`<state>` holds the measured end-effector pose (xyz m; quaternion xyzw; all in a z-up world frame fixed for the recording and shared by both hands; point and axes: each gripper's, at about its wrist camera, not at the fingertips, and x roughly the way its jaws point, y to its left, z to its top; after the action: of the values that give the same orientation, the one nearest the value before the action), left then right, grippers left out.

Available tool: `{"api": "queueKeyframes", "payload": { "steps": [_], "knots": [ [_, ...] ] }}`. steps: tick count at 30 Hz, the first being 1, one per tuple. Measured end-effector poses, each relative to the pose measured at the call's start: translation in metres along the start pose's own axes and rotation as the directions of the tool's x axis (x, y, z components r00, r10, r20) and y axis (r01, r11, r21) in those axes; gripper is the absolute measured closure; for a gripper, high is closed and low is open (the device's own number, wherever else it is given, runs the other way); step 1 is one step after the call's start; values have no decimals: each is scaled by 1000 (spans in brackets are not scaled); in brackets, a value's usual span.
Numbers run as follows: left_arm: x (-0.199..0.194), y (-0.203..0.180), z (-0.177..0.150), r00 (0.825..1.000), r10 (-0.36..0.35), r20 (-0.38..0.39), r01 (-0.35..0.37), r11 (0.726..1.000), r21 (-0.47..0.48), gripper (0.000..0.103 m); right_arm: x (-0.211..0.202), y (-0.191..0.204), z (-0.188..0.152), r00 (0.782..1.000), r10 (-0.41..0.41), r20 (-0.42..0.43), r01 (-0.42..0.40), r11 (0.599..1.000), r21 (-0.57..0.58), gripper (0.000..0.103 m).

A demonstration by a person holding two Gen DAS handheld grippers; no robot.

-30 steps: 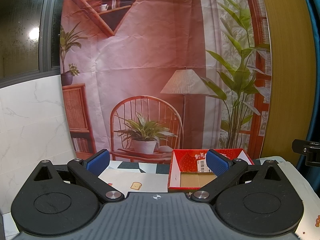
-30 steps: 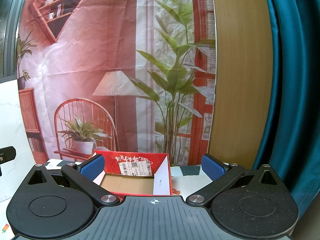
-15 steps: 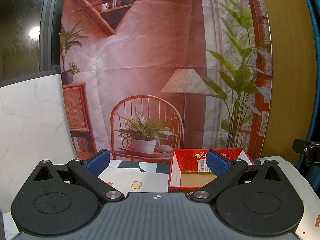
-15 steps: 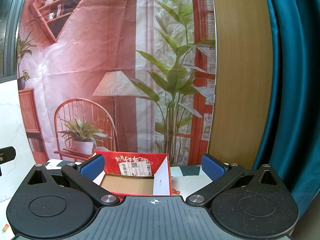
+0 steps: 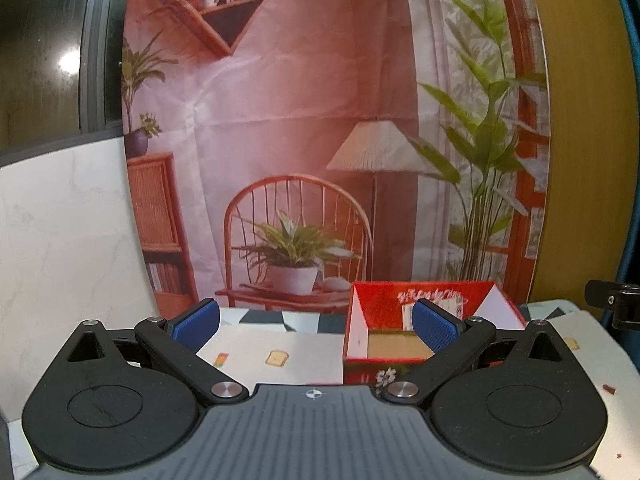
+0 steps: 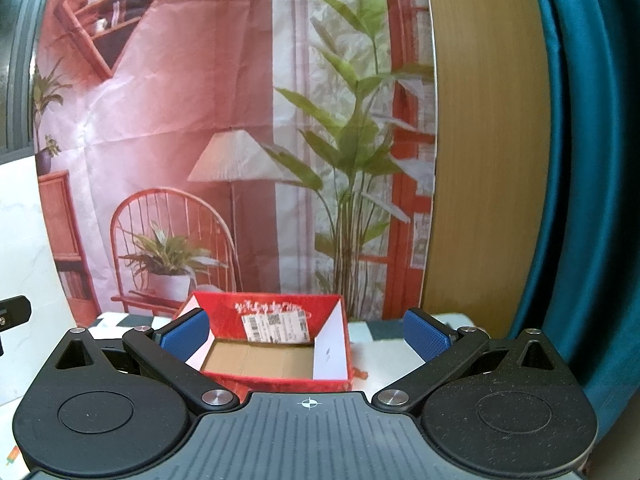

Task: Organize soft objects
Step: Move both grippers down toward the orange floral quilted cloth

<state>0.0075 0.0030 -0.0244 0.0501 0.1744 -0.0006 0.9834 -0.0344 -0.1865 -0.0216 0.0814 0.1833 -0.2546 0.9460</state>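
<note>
Both tongs, left (image 5: 315, 323) and right (image 6: 306, 331), gape wide and empty (no soft things visible), so I'd tilt down before reaching past the box (image 6: 276, 356).

Materials and finishes, desk scene

Left tongs (image 5: 316, 324) and right tongs (image 6: 308, 334): matt black plastic arms, ribbed grey housing, blue textured pads (image 5: 434, 326), bright metal pivot pins. Red box (image 6: 276, 344): glossy printed card outside, plain brown cardboard floor, paper label. Backdrop (image 5: 304, 120): creased printed cloth. Desk (image 5: 256, 344): matt printed covering. Side panel (image 6: 484, 152): smooth wood grain. Curtain (image 6: 592, 160): teal fabric.
</note>
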Motion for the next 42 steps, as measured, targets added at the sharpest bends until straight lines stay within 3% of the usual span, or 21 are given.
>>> {"api": "queueKeyframes", "payload": {
  "steps": [14,24,34,42],
  "knots": [
    [69,-5,-75,986,19,-165,-14,999,34,0,65,5,-78,989,-16,-145,14,1000,-13,0],
    [104,-11,-120,966,13,-258,0,999,49,0,94,-2,-118,982,-47,-182,41,998,-39,0],
    [119,-16,-151,942,-38,-334,55,998,40,0,112,7,-161,968,19,-251,-37,997,-68,0],
    [127,-24,-171,917,-124,-380,133,991,-3,0,117,24,-186,957,61,-284,-92,991,-98,0]
  ]
}}
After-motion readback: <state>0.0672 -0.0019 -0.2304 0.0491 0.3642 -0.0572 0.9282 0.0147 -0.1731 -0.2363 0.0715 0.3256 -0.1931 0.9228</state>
